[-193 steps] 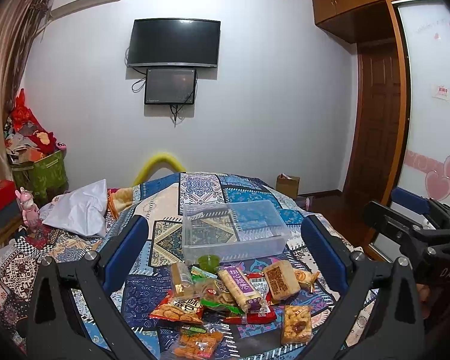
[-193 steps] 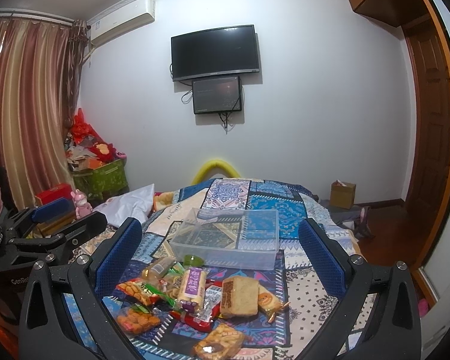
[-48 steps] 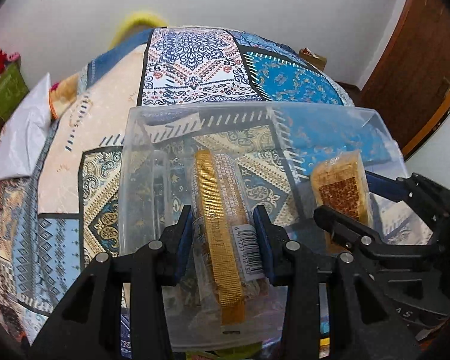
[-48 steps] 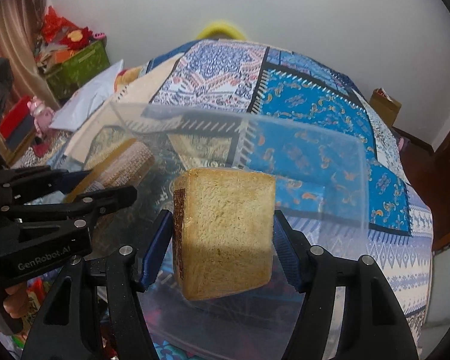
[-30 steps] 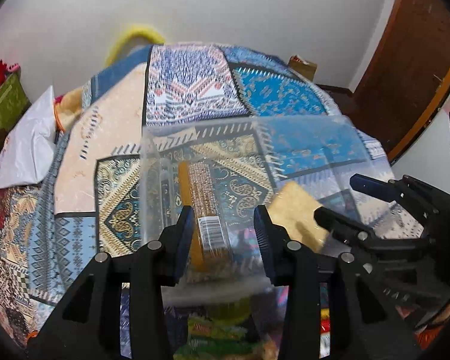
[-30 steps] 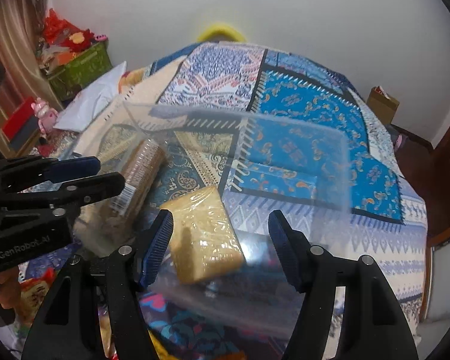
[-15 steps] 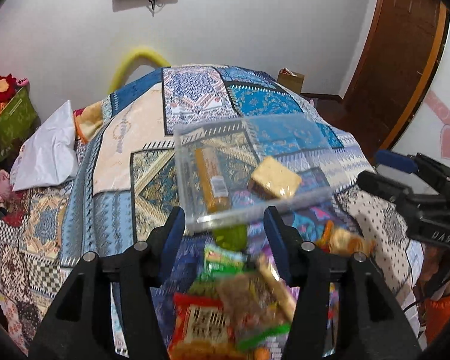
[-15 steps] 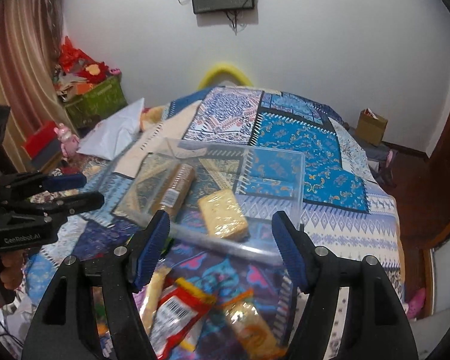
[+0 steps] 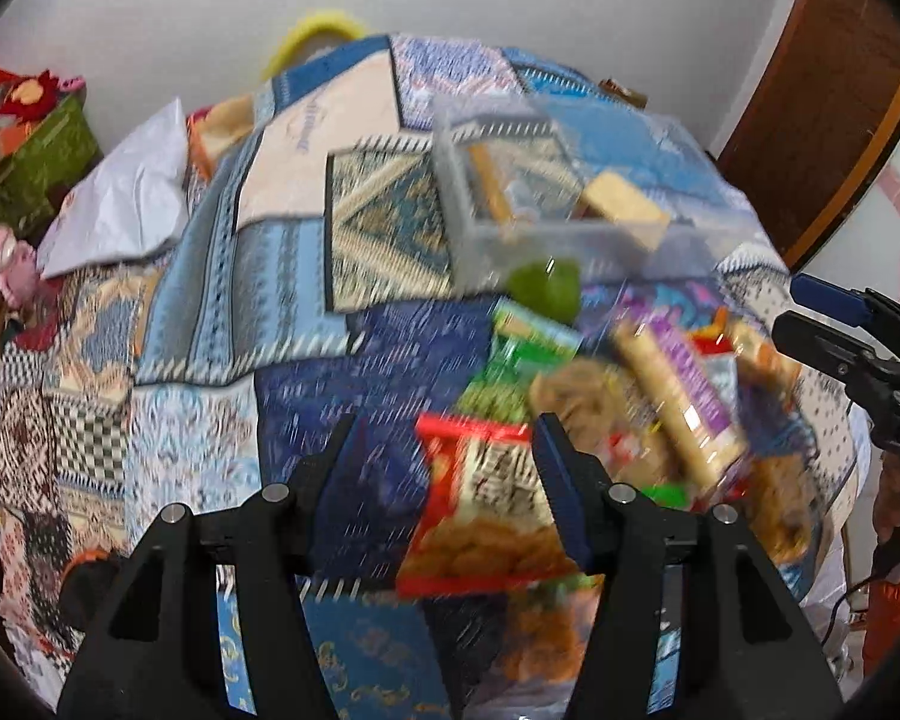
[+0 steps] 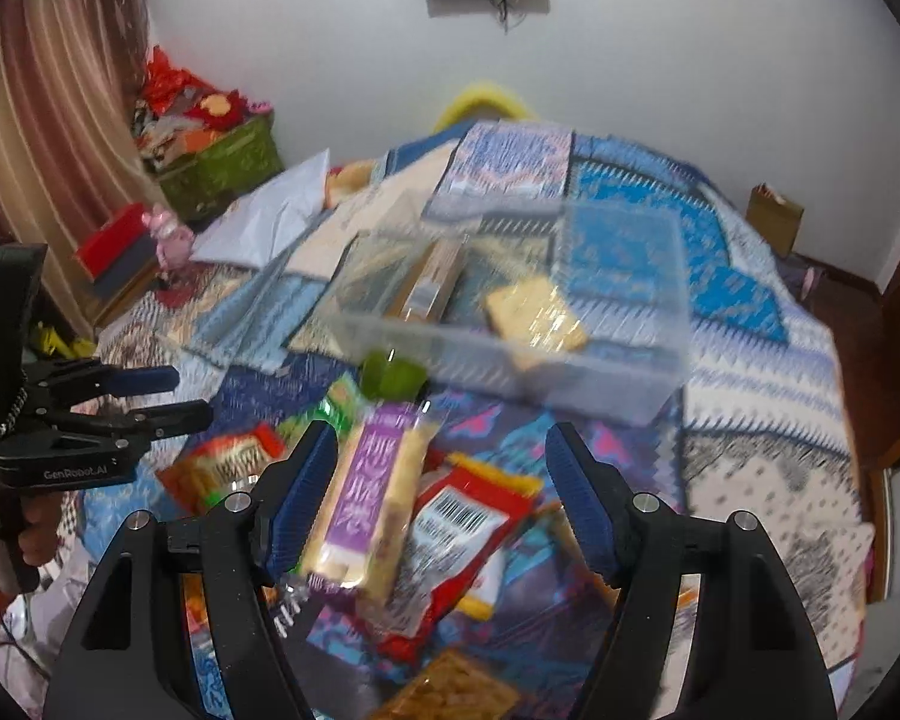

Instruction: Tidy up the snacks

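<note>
I see both jaws apart, gripping nothing: left gripper [image 9: 444,456] just opened further over the red packet [image 9: 480,516], right gripper [image 10: 441,462] above the purple bar [image 10: 372,498]. Beyond, clear bin [image 10: 570,372] on the bed [image 10: 768,468] holds two snacks.

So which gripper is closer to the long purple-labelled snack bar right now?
Right. The right gripper hangs open directly over the long purple-labelled snack bar, which shows between its fingers. The left gripper, also open and empty, is off to the bar's left, over the red snack packet.
</note>
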